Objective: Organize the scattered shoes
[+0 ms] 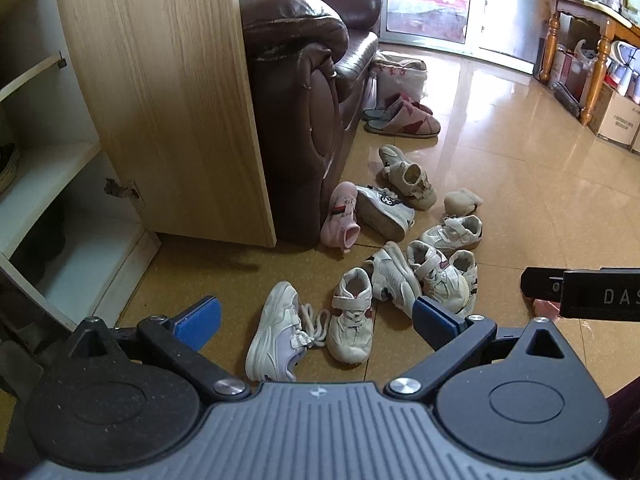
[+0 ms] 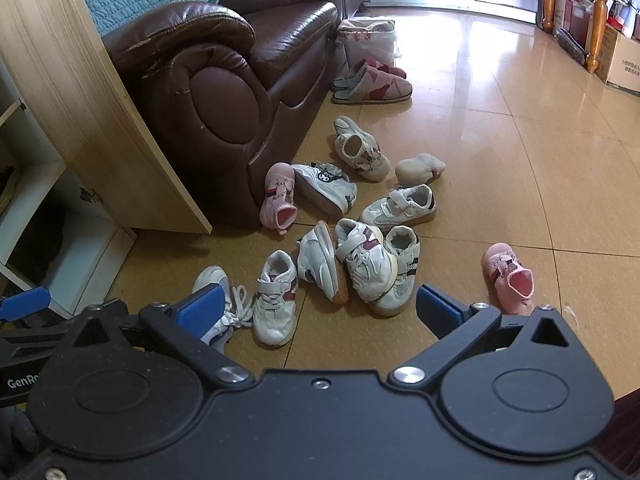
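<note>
A: Left gripper [image 1: 316, 322] is hovering above the floor [image 1: 500, 184] with its fingers spread wide, holding nothing. Right gripper [image 2: 316, 312] is doing the same: wide open, empty, facing the shoe pile [image 2: 352, 240].

B: Where are the shoes sitting?

A: Scattered on the tiles right of the brown sofa [image 2: 224, 92], just beyond both grippers. The open shoe cabinet [image 1: 52, 184] is standing at the near left, door [image 1: 160, 92] swung out.

B: Advice for a pickup?

A: I'm judging the nearest ones easiest: the lavender laced sneaker [image 1: 276, 328] and the strap sneaker [image 1: 352, 316] beside it. Clamp across the heel collar, not the loose laces. Leave the overlapping ones until they're clear.

B: Count?

A: I'm counting two pink knit shoes, one [image 2: 278, 196] leaning against the sofa, one [image 2: 508, 276] alone at the near right. About nine pale sneakers in the middle cluster, plus one beige bootie [image 2: 420, 168]. One pair of slippers [image 2: 372, 84] is lying farther off by the sofa.
</note>
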`<state>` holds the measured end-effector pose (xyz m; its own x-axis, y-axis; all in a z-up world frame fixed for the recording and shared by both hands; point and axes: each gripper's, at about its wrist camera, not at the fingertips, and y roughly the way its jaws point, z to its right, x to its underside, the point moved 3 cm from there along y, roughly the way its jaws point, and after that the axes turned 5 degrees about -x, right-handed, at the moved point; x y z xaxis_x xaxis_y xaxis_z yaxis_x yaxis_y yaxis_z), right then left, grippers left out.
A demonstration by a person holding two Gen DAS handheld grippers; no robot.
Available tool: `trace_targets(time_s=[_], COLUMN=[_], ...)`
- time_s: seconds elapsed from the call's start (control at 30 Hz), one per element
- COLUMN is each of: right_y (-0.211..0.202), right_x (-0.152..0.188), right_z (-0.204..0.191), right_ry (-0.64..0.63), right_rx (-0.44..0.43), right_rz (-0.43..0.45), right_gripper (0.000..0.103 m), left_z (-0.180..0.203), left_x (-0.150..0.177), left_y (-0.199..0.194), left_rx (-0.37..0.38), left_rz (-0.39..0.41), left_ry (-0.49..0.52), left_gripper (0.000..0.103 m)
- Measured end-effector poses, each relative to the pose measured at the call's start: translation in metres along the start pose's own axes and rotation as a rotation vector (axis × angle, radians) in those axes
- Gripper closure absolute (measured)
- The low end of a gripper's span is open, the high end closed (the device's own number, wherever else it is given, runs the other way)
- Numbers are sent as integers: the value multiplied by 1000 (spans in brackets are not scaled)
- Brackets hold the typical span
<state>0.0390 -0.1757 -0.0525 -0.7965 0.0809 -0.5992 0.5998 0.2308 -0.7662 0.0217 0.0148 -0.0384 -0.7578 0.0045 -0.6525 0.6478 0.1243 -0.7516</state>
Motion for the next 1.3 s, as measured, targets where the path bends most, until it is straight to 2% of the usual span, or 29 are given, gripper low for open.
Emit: trace_targets(time_s=[0.6,0.9,1.07,1.3], right_y=[36,70,109,150], right_x=[8,10,12,16], right_z=[21,32,30,24], right_ry=[27,23,-68,-109], right_rx=[61,81,77,55], right_rz=[-74,-95,-127,-155], right_gripper=[0,0,0,0], left_z=[-4,-22,-53,-50], left_x=[1,-9,6,39], left_y=[53,103,143,183], left_rx=[-17,-9,-77,-81], left_rz=[-109,-152,-173,-232], left_ry=[-30,-75,-55,38], left_gripper=[0,0,0,0])
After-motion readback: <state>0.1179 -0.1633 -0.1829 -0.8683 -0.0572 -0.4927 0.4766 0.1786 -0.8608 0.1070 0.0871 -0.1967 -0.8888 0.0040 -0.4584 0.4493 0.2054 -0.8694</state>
